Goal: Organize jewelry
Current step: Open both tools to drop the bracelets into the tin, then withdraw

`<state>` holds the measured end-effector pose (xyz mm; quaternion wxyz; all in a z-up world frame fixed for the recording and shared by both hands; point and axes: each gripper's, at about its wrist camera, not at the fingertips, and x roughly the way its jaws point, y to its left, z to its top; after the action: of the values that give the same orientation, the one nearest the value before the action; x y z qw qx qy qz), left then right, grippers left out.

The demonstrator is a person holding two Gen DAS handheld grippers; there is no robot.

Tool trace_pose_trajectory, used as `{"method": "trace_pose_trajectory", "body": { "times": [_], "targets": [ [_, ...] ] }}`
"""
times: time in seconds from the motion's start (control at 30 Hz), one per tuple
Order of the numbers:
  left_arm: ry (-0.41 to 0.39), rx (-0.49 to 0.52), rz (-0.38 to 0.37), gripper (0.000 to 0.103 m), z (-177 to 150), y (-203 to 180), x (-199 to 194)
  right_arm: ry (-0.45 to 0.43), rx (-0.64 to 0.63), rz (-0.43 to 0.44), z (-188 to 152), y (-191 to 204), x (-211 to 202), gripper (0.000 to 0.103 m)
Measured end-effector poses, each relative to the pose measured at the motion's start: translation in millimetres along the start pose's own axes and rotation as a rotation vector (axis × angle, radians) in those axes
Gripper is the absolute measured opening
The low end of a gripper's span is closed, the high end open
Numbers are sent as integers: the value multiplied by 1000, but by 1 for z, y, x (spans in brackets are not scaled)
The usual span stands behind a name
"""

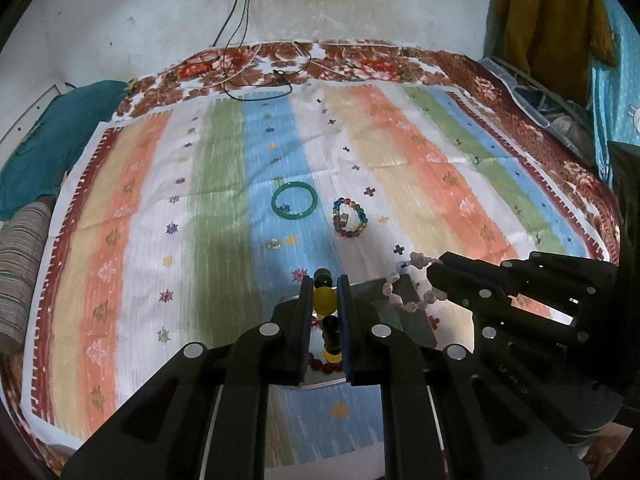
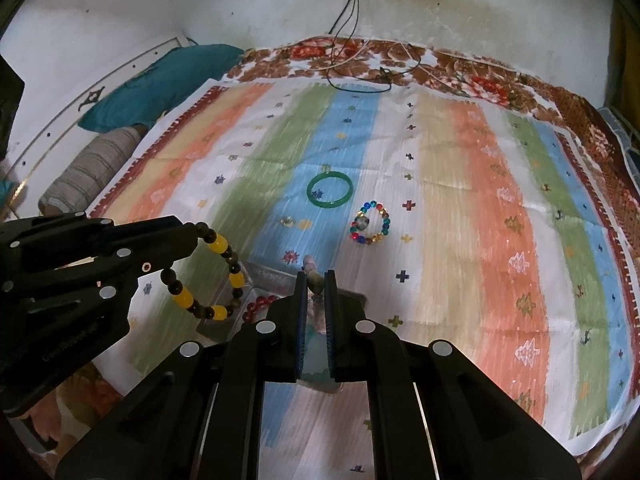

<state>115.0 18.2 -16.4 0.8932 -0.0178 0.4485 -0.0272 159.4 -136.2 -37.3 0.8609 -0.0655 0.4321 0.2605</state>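
Left tool (image 1: 325,292): closed on the yellow-and-dark bead bracelet (image 2: 212,276), which is held above the clear box (image 2: 256,280).
Right tool (image 2: 316,284): closed on the pink bead bracelet (image 1: 412,284), also held over the box.
Green bangle (image 1: 293,200): laid flat on the striped cloth (image 1: 420,160) of the bed.
Multicoloured bead bracelet (image 1: 351,217): laid just beside the bangle.
Red beads (image 2: 258,306): seen inside the box.

Left gripper (image 1: 325,284): jaws closed to a narrow gap, clamped on a yellow-and-dark bead bracelet (image 2: 208,276), fingers pointing forward and downward. Right gripper (image 2: 316,280): jaws likewise nearly closed, pinching a pale pink bead bracelet (image 1: 412,284). Both held side by side, close together, at similar height.
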Motion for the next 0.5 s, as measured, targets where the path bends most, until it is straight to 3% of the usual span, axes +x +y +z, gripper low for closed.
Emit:
{"method": "trace_pose_trajectory", "body": {
  "times": [0.2,0.27,0.33,0.5],
  "targets": [
    [22,-7,26,15,-1,0,5,32,1,18,-9,1,6,10],
    [22,-22,49,35,-1,4,5,26,1,13,-8,0,5,16],
    [15,-44,63,38,1,9,5,10,11,-2,-7,-3,3,42],
    [21,-120,76,59,8,28,9,16,23,-31,-3,-13,8,46]
  ]
}}
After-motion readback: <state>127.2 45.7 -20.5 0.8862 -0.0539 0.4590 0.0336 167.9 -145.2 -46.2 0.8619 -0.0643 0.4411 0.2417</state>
